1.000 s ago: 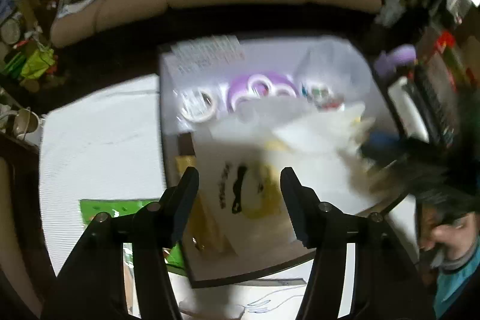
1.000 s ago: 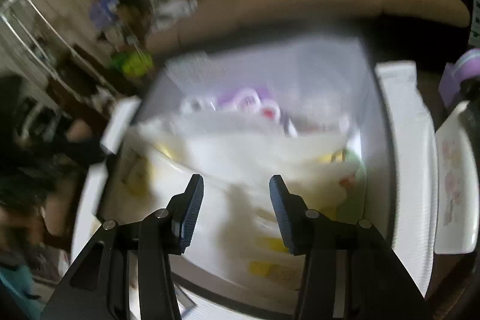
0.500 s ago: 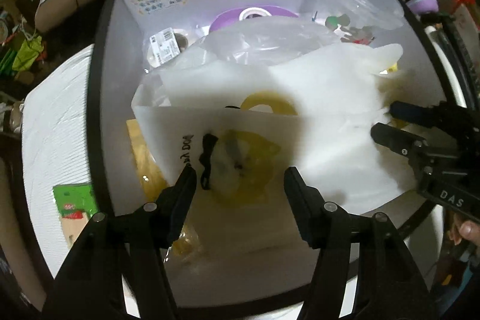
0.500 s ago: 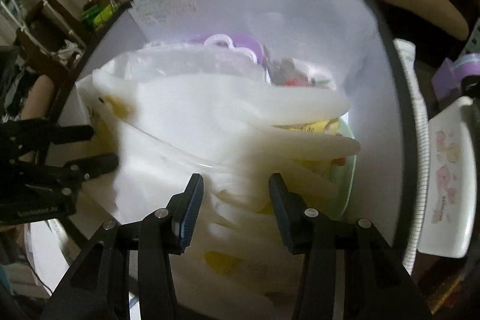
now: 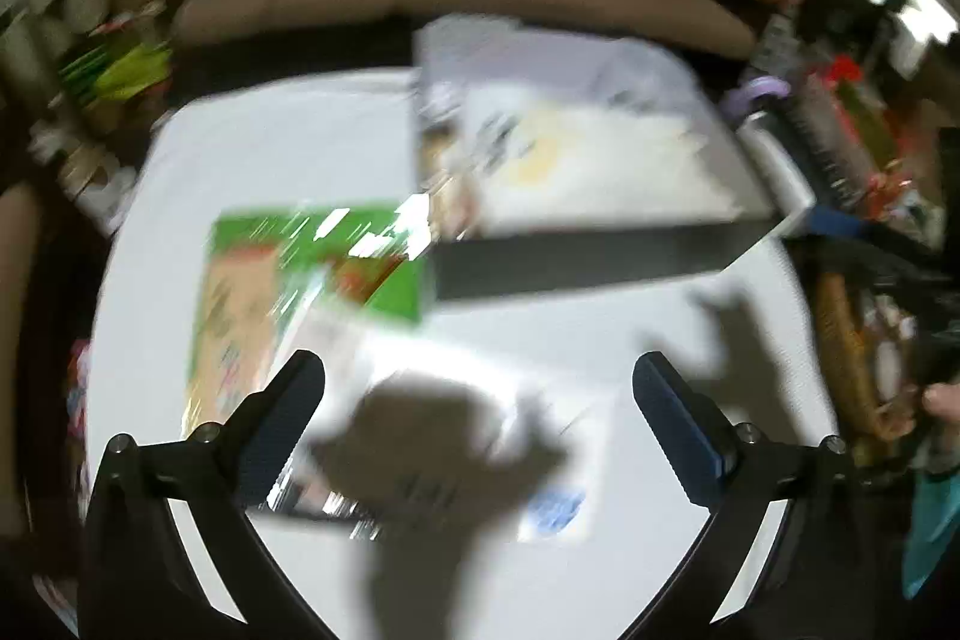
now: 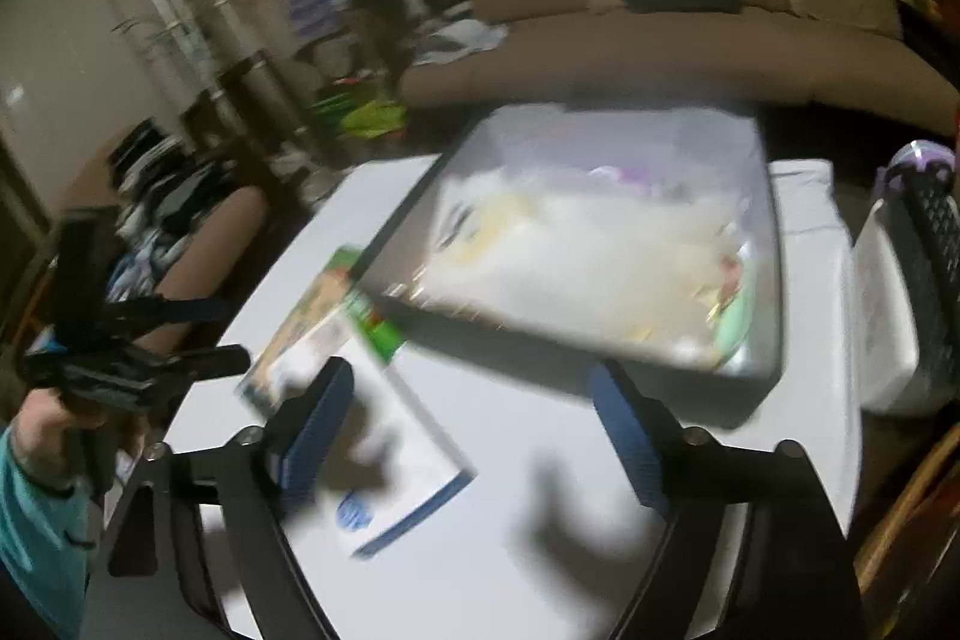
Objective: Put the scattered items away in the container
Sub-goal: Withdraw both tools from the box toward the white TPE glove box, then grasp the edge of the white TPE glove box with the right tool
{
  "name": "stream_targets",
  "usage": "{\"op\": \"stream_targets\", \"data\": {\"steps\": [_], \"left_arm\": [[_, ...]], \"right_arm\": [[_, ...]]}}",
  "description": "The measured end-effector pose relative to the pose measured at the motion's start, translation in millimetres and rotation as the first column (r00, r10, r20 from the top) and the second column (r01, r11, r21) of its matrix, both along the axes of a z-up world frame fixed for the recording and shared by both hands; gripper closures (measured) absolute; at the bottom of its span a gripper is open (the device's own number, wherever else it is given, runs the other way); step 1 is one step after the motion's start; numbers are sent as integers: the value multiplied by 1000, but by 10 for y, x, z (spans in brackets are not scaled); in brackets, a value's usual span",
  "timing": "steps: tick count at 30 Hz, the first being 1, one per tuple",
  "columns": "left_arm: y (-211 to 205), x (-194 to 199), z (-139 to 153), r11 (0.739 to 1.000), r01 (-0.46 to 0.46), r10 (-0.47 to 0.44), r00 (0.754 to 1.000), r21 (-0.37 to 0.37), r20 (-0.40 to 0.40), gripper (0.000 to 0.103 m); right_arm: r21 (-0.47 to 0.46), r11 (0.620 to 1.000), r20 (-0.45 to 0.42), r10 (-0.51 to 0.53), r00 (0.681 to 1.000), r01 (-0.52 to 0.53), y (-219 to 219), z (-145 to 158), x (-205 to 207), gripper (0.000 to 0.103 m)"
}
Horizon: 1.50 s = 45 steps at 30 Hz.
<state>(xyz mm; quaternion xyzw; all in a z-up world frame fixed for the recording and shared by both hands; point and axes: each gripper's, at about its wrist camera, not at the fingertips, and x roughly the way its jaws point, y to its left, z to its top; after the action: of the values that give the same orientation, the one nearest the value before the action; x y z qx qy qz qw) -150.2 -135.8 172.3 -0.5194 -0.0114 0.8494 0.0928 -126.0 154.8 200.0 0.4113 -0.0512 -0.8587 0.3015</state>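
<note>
The dark-sided container (image 5: 588, 259) stands on the white table with a white plastic bag (image 5: 600, 160) lying inside it. My left gripper (image 5: 477, 382) hovers over the table in front of it, its jaws opening wide with nothing between them. Beneath it lie a white booklet (image 5: 540, 460) and a green packet (image 5: 300, 268). My right gripper (image 6: 468, 400) is also back from the container (image 6: 774, 244), jaws opening and empty, above the booklet (image 6: 390, 460). The right wrist view shows the green packet (image 6: 336, 304), the bag (image 6: 600, 244) and the left gripper (image 6: 231, 331) in a hand at the left. Both views are blurred.
A tan sofa (image 6: 660, 40) runs behind the table. At the right stand a white bin (image 6: 882, 316) and a dark basket (image 6: 936, 280). Cluttered shelves (image 6: 180, 40) fill the left side. Bare white tabletop (image 6: 600, 460) lies in front of the container.
Both grippers have pulled back out of the container and away from the white bag, which stays inside. Both pairs of jaws now stand much wider. The table in front has come into view.
</note>
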Motion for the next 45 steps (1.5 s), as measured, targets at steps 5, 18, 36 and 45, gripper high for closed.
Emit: {"op": "stream_targets", "data": {"steps": [5, 18, 36, 45], "left_arm": [[-379, 622, -347, 990, -127, 126, 992, 67, 22, 0], [-520, 1119, -950, 973, -188, 195, 980, 135, -41, 0], [-846, 932, -999, 924, -253, 246, 967, 286, 61, 0], [-807, 922, -986, 915, -245, 234, 970, 322, 71, 0]], "right_arm": [[11, 1000, 38, 16, 999, -16, -103, -295, 468, 10], [-134, 983, 248, -87, 965, 123, -532, -1098, 940, 0], [361, 915, 101, 153, 983, -179, -1931, -1391, -302, 1], [448, 855, 135, 225, 965, -262, -2203, -1692, -305, 22]]}}
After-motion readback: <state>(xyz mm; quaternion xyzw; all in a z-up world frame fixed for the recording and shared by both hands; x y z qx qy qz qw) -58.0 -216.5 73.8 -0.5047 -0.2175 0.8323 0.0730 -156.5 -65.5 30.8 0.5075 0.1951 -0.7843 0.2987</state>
